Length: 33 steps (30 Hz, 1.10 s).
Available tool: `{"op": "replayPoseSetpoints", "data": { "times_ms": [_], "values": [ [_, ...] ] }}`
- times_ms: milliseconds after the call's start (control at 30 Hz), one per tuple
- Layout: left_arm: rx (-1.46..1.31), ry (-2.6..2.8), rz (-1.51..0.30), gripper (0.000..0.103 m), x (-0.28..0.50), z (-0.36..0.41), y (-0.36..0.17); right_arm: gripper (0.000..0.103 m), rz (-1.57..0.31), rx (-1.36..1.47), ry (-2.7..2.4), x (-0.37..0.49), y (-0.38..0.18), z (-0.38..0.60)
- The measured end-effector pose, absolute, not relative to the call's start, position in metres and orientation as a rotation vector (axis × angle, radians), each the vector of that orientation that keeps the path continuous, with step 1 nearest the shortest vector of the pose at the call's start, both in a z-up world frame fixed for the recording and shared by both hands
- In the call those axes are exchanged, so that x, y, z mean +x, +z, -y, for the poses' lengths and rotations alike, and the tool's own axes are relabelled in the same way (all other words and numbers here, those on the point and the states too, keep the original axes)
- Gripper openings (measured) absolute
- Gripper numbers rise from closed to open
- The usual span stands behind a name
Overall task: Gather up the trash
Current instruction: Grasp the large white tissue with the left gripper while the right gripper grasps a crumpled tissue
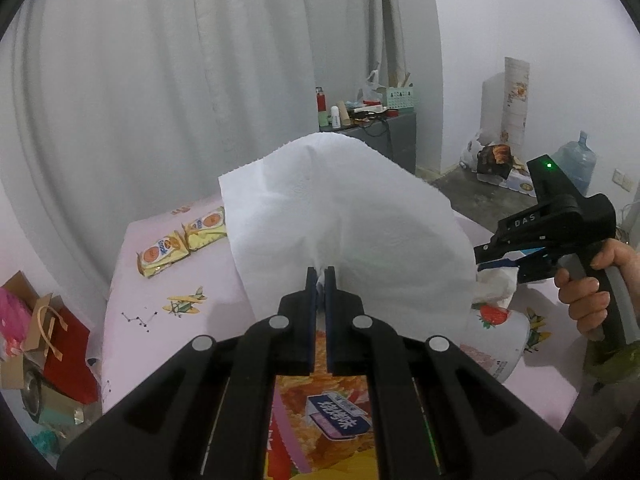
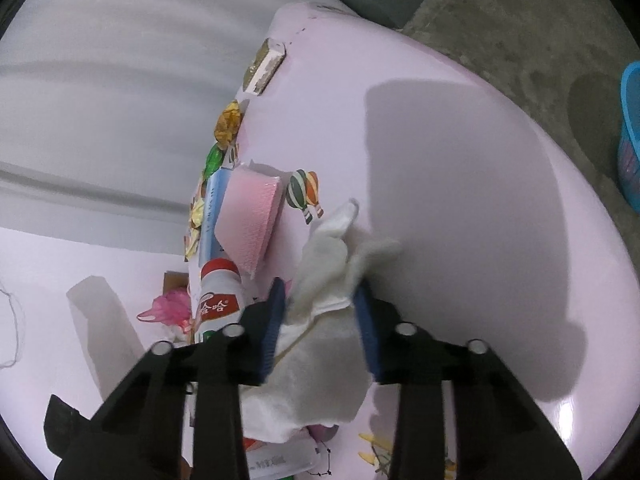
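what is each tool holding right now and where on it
Left tool: shut on the paper towel sheet, pinched at its gathered lower middle. Right tool: crumpled tissue sits between its fingers; whether they press it cannot be told.

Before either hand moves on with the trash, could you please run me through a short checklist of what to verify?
1. Left gripper pinched on the white paper towel: ok, the jaws are shut on a fold and the sheet stands lifted off the pink table.
2. Right gripper around the crumpled tissue: ok, the wad sits between the jaws.
3. Right grip firm: cannot tell, pad contact is unclear.
4. Tissue off the table: not ok, it appears to rest there.
5. Neighbours clear of the right gripper: not ok, a white bottle lies close beside one finger.
6. Blue bin free to receive: cannot tell, only its edge shows.
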State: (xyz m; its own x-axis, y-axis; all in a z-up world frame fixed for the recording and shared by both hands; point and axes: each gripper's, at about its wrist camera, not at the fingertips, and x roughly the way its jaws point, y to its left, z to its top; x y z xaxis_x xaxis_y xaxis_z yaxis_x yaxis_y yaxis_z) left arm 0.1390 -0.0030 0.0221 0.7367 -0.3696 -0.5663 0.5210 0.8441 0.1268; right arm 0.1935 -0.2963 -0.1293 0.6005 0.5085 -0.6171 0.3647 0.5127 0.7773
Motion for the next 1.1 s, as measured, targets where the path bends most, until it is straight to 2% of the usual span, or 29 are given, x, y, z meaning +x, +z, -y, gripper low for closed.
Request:
{"op": "replayPoseSetpoints", "data": {
  "times_ms": [133,233,733,1100],
  "values": [
    [0.282,-0.498,-0.563,0.001,0.142,0.002,0.019,0.012,-0.922,1.076,0.149,0.184,-0.124,0.298],
    [0.279,-0.496,-0.567,0.001,0.141,0.002,0.019,0.008,-0.855,1.059,0.197,0.175,-0.108,0.298],
    [0.211,-0.549,-0.564,0.001,0.131,0.01,0.03,0.007,-0.584,0.891,0.319,0.11,-0.008,0.298],
    [0.186,-0.639,-0.561,0.001,0.111,0.036,0.046,0.006,-0.453,0.895,0.212,0.042,0.016,0.317]
  ]
}}
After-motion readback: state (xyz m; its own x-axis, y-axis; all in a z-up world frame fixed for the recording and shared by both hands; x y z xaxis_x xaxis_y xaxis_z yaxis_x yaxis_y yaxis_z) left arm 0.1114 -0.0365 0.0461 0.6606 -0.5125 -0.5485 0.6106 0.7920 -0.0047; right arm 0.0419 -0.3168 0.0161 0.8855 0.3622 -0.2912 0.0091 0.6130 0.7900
